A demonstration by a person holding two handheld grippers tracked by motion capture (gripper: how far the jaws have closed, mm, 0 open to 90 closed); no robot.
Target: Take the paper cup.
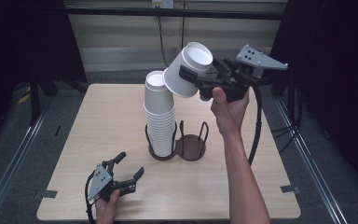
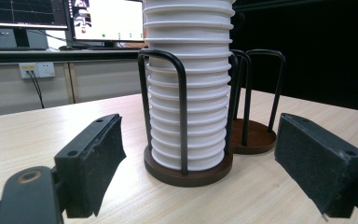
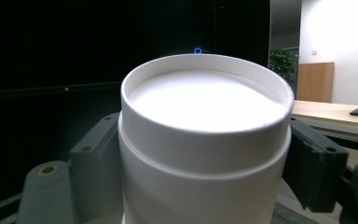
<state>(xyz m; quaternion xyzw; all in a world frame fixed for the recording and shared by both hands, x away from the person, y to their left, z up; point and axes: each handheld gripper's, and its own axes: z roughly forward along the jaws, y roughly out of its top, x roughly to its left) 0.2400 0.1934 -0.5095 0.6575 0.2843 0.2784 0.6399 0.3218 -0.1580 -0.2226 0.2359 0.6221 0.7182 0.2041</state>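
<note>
One white cup (image 3: 205, 140), seemingly clamped by right tongs (image 3: 205, 158), hides their tips.

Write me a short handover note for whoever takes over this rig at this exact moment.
Right gripper: shut on one white paper cup, held tilted in the air beside the top of the cup stack.
Left gripper: open, empty, low over the table in front of the two-ring holder.
Done: one cup is off the stack.
Left: probably seat it in the empty ring, then continue.
</note>
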